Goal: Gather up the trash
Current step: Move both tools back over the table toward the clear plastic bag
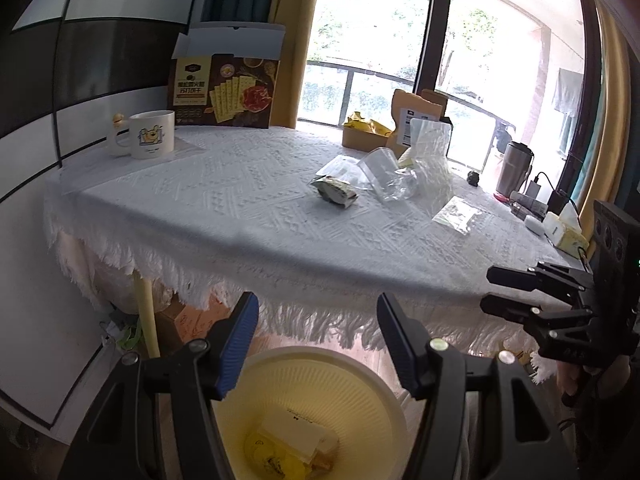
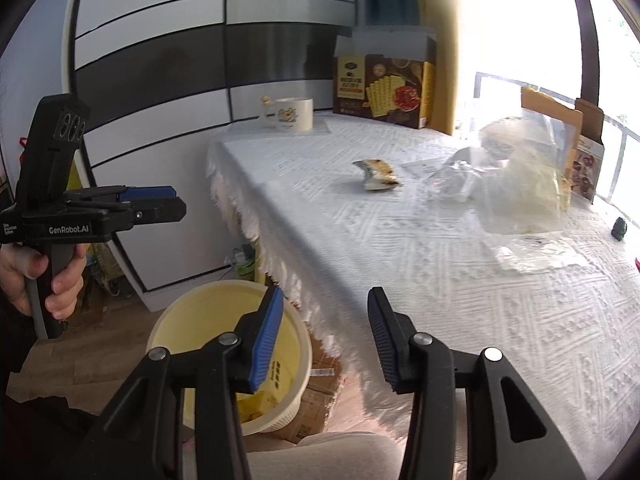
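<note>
your left tongs (image 1: 318,340) hang spread and empty right over the cream bin (image 1: 320,412) on the floor, and your right tongs (image 2: 326,336) are parted too, gripping nothing, just off the tabletop (image 2: 440,264) edge. some trash already lies in the bin: a white carton and yellow wrappers. plenty is left, by the look of it. a crumpled snack wrapper (image 1: 335,191) sits alone mid-tabletop, with a heap of clear plastic bags (image 1: 404,168) beside it and a small flat clear packet (image 1: 456,214) nearer you. the mug (image 1: 152,134) and cracker box (image 1: 226,88) stand well apart at the far corner and probably stay.
</note>
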The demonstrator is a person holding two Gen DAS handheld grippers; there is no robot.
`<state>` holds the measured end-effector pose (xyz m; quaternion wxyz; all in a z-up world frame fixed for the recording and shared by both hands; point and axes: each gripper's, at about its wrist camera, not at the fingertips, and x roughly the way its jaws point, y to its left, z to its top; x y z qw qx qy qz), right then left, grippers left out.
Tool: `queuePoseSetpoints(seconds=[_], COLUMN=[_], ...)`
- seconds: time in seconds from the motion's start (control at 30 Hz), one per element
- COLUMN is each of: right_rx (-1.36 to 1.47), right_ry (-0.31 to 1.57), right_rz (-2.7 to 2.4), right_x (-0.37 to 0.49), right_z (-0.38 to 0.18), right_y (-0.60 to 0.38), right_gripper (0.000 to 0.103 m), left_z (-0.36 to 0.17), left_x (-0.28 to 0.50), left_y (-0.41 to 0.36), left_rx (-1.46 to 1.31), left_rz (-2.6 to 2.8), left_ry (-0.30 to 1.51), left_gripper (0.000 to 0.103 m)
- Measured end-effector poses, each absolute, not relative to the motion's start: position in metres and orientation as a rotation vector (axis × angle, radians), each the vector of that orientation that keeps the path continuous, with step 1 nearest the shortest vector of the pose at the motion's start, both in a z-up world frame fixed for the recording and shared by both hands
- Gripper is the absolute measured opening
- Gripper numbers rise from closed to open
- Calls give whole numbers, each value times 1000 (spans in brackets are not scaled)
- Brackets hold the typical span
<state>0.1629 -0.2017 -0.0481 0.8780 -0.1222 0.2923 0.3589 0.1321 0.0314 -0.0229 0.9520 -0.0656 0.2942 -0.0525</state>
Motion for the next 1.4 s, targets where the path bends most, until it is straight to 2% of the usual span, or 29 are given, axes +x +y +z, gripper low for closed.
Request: queuePoseSetpoints(seconds=[0.17,0.3,0.53,0.7,1.0,1.17,1.4], right_rx=[-246,-251,-286,-305,-340,-294,-381], right_ry=[600,588,587,593,632,660,687], right_rz=[710,685,607,551,447,409,309], right_x=[177,186,211,234,285,321,365], right_z=[-43,-38,-28,-22,-16,-13,-29], right_y=[-214,-220,-227,-231,-228,-224,-201], right_gripper=[42,48,48,58,61,73,73], left_z=[-19,-16,-15,-15,-11,-12,-22], left_x=[150,169,201,225,264,277,281], left_y=[23,12,-2,-9,-14,-8,10], left_rx=[-122,-103,-95,-89,-90,-107,-147], left_rz=[-129,-157,-204,-228,-264,-249,-211], left_ry=[588,582,581,578,567,566,583], left_gripper=[62,62,62,62,62,62,62])
